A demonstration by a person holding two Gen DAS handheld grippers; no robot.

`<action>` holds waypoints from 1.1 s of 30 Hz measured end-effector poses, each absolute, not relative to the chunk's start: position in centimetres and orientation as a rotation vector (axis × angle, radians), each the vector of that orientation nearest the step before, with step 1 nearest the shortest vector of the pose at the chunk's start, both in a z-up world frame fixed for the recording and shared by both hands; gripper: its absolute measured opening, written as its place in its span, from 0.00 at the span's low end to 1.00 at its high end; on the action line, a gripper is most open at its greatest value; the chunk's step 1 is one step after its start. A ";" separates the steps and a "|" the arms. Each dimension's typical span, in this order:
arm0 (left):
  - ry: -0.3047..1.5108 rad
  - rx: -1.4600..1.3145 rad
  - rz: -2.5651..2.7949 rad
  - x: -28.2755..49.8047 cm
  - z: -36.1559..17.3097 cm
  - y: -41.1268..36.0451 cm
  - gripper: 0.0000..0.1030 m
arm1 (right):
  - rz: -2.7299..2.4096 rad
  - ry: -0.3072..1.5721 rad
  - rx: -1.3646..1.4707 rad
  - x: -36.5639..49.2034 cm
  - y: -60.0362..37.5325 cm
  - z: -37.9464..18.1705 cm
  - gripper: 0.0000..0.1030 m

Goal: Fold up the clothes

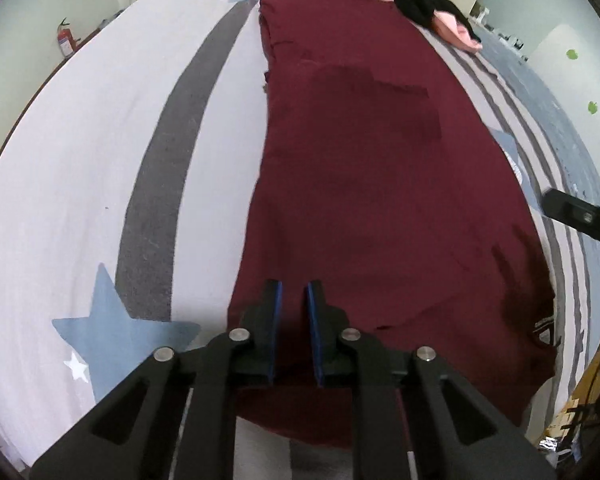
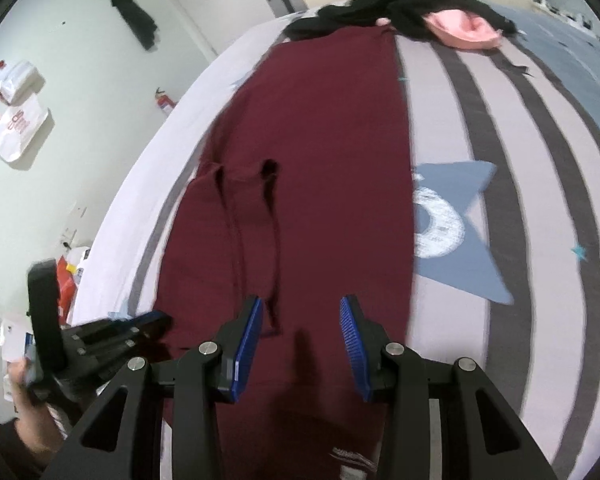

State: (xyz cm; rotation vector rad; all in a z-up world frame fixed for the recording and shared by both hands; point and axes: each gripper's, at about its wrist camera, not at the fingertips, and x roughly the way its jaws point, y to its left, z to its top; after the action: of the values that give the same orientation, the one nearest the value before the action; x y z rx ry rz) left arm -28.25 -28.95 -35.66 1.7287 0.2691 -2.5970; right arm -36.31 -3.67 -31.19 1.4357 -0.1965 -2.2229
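Note:
A dark red garment [image 1: 364, 176] lies spread lengthwise on the bed, folded into a long strip; it also shows in the right wrist view [image 2: 320, 152]. My left gripper [image 1: 294, 288] hovers over its near left edge, jaws a little apart with nothing between them. My right gripper [image 2: 302, 306] is open and empty above the garment's near end, beside a long crease [image 2: 274, 240]. The left gripper also shows at the lower left of the right wrist view [image 2: 112, 336]. The right gripper's tip shows at the right edge of the left wrist view [image 1: 572, 212].
The bed sheet [image 1: 100, 140] is white with grey stripes and blue stars. A pile of black clothes [image 2: 404, 4] with a pink piece [image 2: 472, 32] lies at the far end. A fire extinguisher [image 1: 64, 40] stands by the left wall. Clutter [image 2: 68, 276] sits on the floor.

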 end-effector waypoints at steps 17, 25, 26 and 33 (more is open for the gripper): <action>0.382 1.636 -2.782 -44.0 -34.5 -30.3 0.11 | -2.230 -0.205 1.413 -38.5 -9.9 -32.9 0.36; 0.392 1.702 -2.778 -44.6 -36.7 -32.4 0.02 | -2.263 -0.240 1.453 -39.8 -10.1 -33.9 0.36; 0.405 1.696 -2.771 -44.5 -36.1 -32.4 0.02 | -2.265 -0.251 1.448 -40.3 -10.3 -33.9 0.36; 0.324 1.651 -2.798 -46.3 -35.9 -33.1 0.02 | -2.266 -0.206 1.398 -44.9 -13.7 -34.0 0.36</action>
State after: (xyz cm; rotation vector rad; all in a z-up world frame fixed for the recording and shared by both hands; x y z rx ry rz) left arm -46.35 -33.10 -35.86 1.6506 0.3245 -2.7977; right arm -44.91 -13.73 -33.98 1.3984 -0.2063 -2.2658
